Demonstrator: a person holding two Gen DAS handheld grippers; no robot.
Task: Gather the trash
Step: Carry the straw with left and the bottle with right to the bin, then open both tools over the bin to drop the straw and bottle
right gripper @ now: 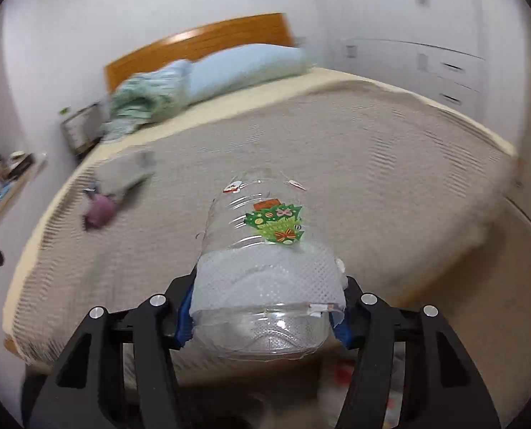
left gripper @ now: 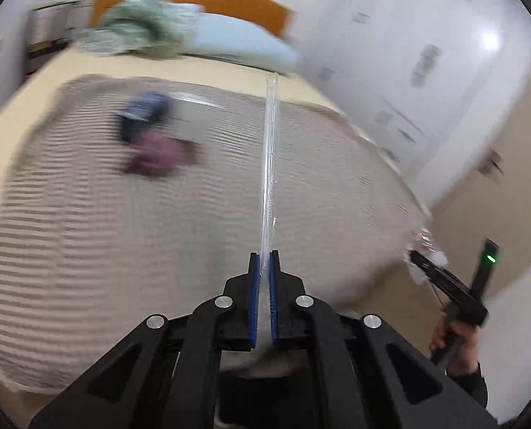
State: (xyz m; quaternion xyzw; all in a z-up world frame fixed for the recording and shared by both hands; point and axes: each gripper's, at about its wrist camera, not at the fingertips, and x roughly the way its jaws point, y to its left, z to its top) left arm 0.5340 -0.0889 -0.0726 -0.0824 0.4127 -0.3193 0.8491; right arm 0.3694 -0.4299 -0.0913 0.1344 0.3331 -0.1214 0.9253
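Claws: one wrapper, one bottle

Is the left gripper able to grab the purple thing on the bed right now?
Probably not yet. The left gripper is already shut on a clear plastic strip, so it has no free jaws; the purple thing lies unobstructed on the bed.

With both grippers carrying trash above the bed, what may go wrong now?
1. The left gripper pinches only the end of a long clear wrapper; it may slip out.
2. The right gripper grips a clear bottle near its base, through loose mesh; it could tilt or slide free onto the bed.
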